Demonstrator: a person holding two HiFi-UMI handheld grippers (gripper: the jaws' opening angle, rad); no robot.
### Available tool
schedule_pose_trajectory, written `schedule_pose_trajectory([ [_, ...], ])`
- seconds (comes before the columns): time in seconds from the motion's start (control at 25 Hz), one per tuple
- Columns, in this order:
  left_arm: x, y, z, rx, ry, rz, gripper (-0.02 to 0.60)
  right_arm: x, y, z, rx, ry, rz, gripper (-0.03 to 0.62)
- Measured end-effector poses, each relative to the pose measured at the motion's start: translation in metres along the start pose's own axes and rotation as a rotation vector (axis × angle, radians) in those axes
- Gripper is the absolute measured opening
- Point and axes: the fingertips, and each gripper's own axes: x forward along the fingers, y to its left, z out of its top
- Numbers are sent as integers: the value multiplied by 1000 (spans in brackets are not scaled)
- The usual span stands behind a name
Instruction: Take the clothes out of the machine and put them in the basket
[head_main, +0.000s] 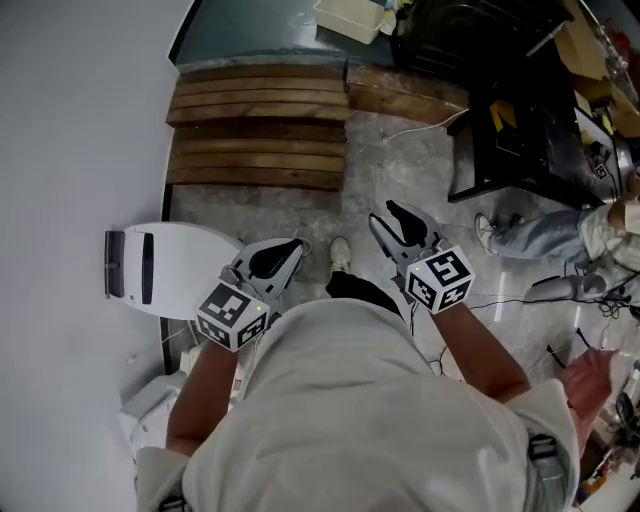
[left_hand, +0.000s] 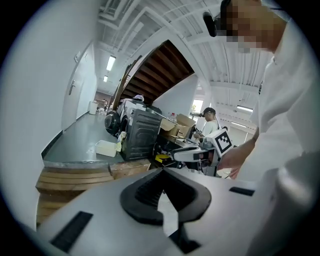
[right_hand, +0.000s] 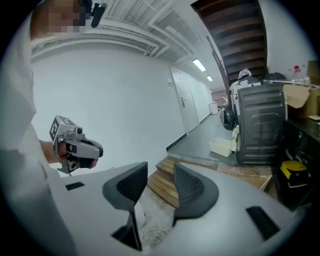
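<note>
**A:** Head view first. Why do we carry both tools so close to the chest?

**B:** We judge we are on the approach, not yet at work. The left gripper (head_main: 283, 252) and the right gripper (head_main: 393, 218) both point toward twelve o'clock, at the wooden steps (head_main: 258, 125). Neither carries anything. The machine (head_main: 450, 30) sits beyond the steps at about one o'clock, with a pale tub (head_main: 350, 18) just beside it at its nine o'clock.

**A:** And the clothes?

**B:** We see none out here. We take them to be inside the machine, but no view looks into it.

**A:** The left gripper view, then?

**B:** Our pads there are pressed together at the tips, with nothing pinched. The machine shows at eleven o'clock above them, well apart, so there is nothing to grip yet.

**A:** And the right gripper view?

**B:** Those jaws stand apart, and only floor and steps show through the gap. The machine is at two o'clock, far off. We read the spread as readiness for cloth, though that is our guess.

**A:** Which thing is the basket?

**B:** We cannot tell. The tub by the machine may serve, but we would not swear to it.
</note>
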Motion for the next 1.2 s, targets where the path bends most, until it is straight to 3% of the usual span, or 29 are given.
schedule_pose_trajectory([
  [0.2,69,21,42,84,54,11,-3,30,-76,23,-5,15,14,146],
  [0.36,99,43,66,20,29,6,-3,55,-115,30,-2,37,15,146],
  [0.64,118,115,96,-30,-15,43,-3,121,-144,53,3,60,17,146],
  [0.96,152,250,138,-51,-61,12,-3,235,-190,90,12,82,-32,155],
  [1.2,179,382,200,-29,-72,-39,-3,354,-230,147,9,126,-73,156],
])
